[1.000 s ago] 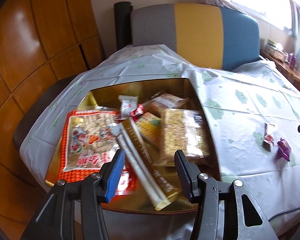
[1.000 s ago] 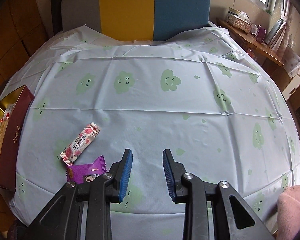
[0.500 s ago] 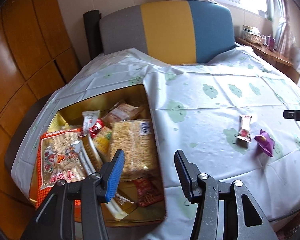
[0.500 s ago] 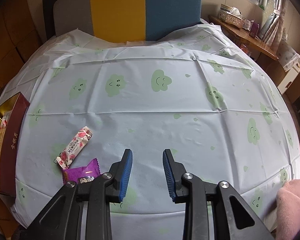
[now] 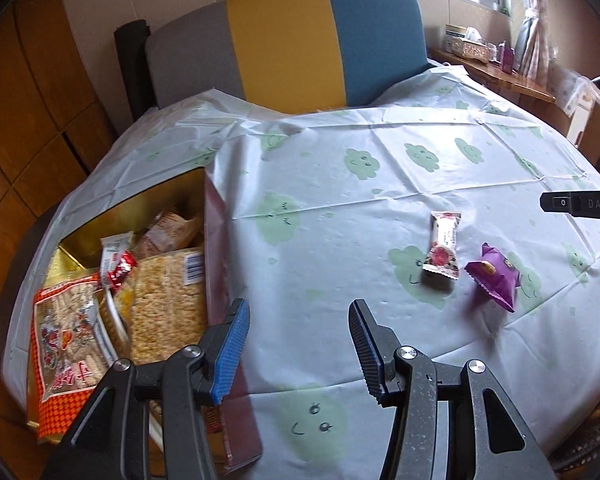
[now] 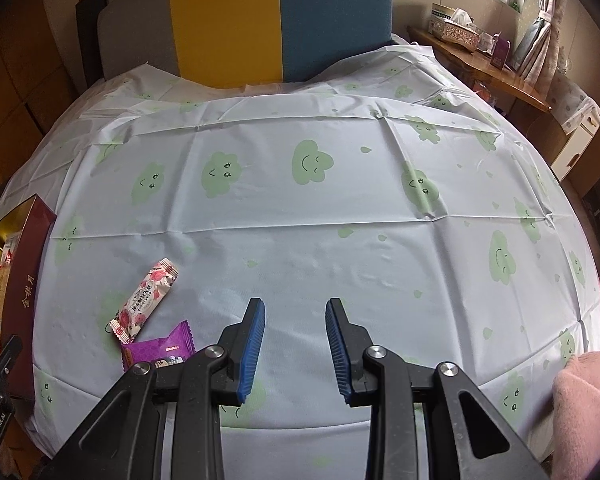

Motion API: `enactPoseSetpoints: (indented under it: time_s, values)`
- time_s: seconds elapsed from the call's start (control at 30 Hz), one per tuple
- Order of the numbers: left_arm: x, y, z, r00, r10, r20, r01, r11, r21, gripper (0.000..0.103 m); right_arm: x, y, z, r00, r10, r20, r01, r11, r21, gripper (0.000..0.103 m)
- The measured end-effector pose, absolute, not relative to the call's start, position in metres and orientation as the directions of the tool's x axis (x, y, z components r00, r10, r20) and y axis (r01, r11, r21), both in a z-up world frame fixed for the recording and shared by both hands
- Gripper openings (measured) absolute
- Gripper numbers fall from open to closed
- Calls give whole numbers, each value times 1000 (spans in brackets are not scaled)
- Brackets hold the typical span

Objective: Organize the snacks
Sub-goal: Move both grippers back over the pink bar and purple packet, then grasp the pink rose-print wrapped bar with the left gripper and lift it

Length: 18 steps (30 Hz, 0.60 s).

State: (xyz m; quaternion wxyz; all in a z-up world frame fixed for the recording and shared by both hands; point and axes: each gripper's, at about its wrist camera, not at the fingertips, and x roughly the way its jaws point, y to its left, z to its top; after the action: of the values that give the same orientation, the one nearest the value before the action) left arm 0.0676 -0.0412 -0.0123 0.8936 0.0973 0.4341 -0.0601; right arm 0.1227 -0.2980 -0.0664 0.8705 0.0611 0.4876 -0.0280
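A gold-lined box [image 5: 214, 240] with maroon walls holds several snack packs at the table's left; it also shows in the right wrist view [image 6: 24, 292]. A pink rose-print snack bar [image 5: 442, 248] [image 6: 146, 300] and a purple snack packet [image 5: 496, 276] [image 6: 158, 346] lie on the cloth right of the box. My left gripper [image 5: 298, 320] is open and empty above the cloth by the box's right wall. My right gripper [image 6: 294, 320] is open and empty, just right of the purple packet.
The round table wears a pale cloth with green cloud faces [image 6: 312, 164]. A grey, yellow and blue chair back [image 5: 300, 40] stands behind it. A wooden shelf with a tissue box [image 6: 456, 26] is at the far right. Wood panelling is on the left.
My left gripper has swung right, from over the box's snacks to over the cloth beside the box. The right gripper has shifted only slightly. Both stay open.
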Motion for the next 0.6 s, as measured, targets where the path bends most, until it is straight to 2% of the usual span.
enactPoseSetpoints:
  time_s: [0.13, 0.33, 0.47, 0.6]
  values:
    - [76, -53, -16, 580, -87, -810, 237, 969, 66, 52, 123, -300, -66, 522, 12, -853, 115, 990, 84, 32]
    - [103, -81, -26, 540, -132, -831, 302, 952, 45, 52, 123, -301, -66, 521, 10, -853, 121, 989, 85, 32]
    - [122, -95, -32, 479, -219, -850, 333, 941, -55, 52, 123, -301, -66, 523, 10, -852, 124, 988, 88, 32]
    - [133, -119, -38, 456, -249, -855, 386, 920, -62, 52, 124, -301, -66, 520, 12, -854, 123, 989, 88, 32]
